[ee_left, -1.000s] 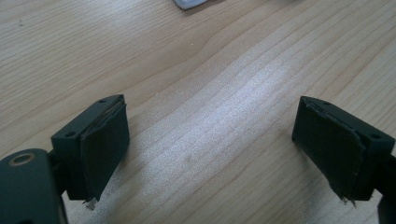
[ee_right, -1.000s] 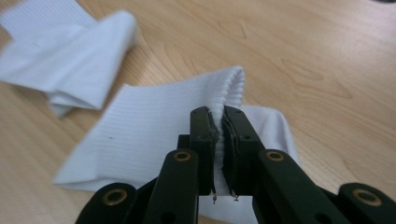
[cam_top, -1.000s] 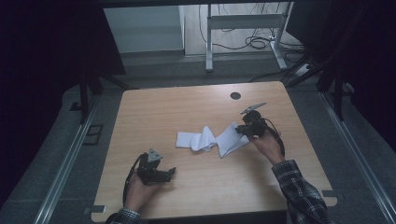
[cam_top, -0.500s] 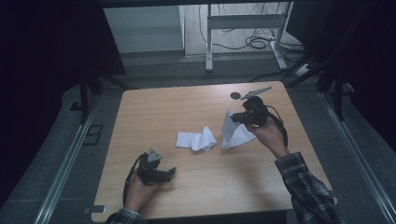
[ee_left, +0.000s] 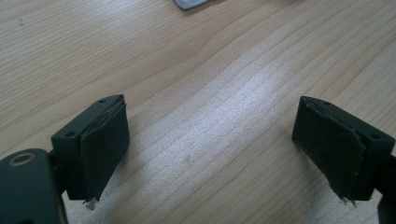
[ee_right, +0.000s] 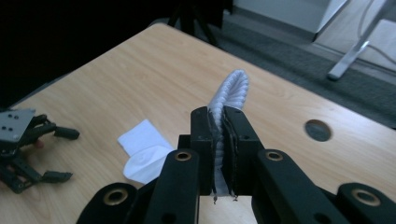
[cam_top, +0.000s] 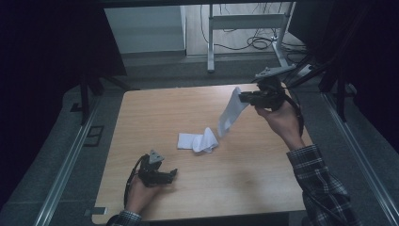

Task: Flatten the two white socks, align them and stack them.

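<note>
Right gripper (cam_top: 243, 97), in the upper right of the high view, has its jaws pinched tight on the top edge of a white cloth (cam_top: 229, 115). In the right gripper view the same cloth (ee_right: 231, 93) is sandwiched between the 2 black pads and curls up past them as a ribbed white roll. The lifted cloth hangs clear of the wooden table (cam_top: 263, 179), its long axis running down and toward the lower left, and its free end dangles just above and to the right of a second white cloth (cam_top: 197, 140) lying crumpled and partly folded at the centre of the frame.

Left gripper (cam_top: 165, 174) rests low in the lower left of the high view, jaws spread wide with nothing between them; the left gripper view shows bare wood grain between its pads (ee_left: 105, 149). The crumpled piece lies up and to the right of it, and it is probably the nearer gripper to that piece, while the right hand (cam_top: 280, 123) carries the hanging one.
</note>
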`<state>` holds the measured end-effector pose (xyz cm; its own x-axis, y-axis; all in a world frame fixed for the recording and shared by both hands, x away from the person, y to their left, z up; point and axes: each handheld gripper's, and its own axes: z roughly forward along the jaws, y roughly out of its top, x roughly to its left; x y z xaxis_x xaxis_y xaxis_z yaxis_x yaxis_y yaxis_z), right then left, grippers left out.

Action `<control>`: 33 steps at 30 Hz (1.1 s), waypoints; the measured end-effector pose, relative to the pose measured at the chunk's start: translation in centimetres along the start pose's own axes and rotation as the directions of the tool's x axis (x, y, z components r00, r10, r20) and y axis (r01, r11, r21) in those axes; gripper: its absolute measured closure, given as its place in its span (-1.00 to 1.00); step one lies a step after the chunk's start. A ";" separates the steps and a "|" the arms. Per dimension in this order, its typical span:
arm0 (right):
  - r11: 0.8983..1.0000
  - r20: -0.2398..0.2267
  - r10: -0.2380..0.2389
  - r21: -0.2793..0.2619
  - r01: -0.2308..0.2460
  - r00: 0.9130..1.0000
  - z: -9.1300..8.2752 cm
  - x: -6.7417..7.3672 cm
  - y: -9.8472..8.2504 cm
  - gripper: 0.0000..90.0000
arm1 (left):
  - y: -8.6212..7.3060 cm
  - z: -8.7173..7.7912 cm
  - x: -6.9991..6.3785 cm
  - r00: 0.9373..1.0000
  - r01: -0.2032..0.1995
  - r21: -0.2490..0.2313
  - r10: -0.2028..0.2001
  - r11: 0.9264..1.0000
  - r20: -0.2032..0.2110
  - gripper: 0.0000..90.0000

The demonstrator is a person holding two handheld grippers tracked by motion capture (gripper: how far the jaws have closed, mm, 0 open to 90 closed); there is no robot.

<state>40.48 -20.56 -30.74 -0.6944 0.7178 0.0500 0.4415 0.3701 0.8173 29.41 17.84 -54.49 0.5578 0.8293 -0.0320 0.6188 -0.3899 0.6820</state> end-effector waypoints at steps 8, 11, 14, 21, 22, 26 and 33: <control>0.997 0.046 0.064 0.049 -0.067 0.997 0.1 -3.0 -3.2 0.83 | 0.0 0.0 0.0 1.000 0.001 -0.003 -0.001 1.000 -0.002 -0.75; 0.992 0.067 0.095 0.079 -0.100 0.993 0.9 -4.4 -5.2 0.82 | 0.0 0.0 0.0 1.000 0.001 0.001 -0.001 1.000 -0.001 -0.75; 0.987 0.092 0.114 0.104 -0.123 0.989 1.4 -5.5 -7.0 0.82 | 0.0 0.0 0.0 1.000 0.000 0.001 0.000 1.000 -0.001 -0.75; 0.975 0.143 0.150 0.144 -0.170 0.978 1.7 -7.8 -11.3 0.81 | 0.0 0.0 -0.1 1.000 0.006 0.001 -0.006 1.000 -0.001 -0.75; 0.973 0.151 0.153 0.149 -0.175 0.977 1.7 -8.0 -11.8 0.81 | 0.0 0.0 -0.1 1.000 0.006 0.001 -0.006 1.000 -0.001 -0.75; 0.964 0.187 0.170 0.173 -0.202 0.968 1.7 -9.1 -14.5 0.81 | 0.0 0.0 -0.1 1.000 0.007 0.000 -0.007 1.000 -0.001 -0.75; 0.939 0.215 0.248 0.186 -0.289 0.945 1.9 -10.6 -19.4 0.80 | 0.1 0.1 -0.1 1.000 0.008 0.000 -0.008 1.000 -0.004 -0.75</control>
<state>40.37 -34.24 -48.27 -0.4241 0.8967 0.1267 0.7212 0.2497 0.6462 29.43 17.71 -54.50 0.5504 0.8342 -0.0344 0.6233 -0.3831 0.6817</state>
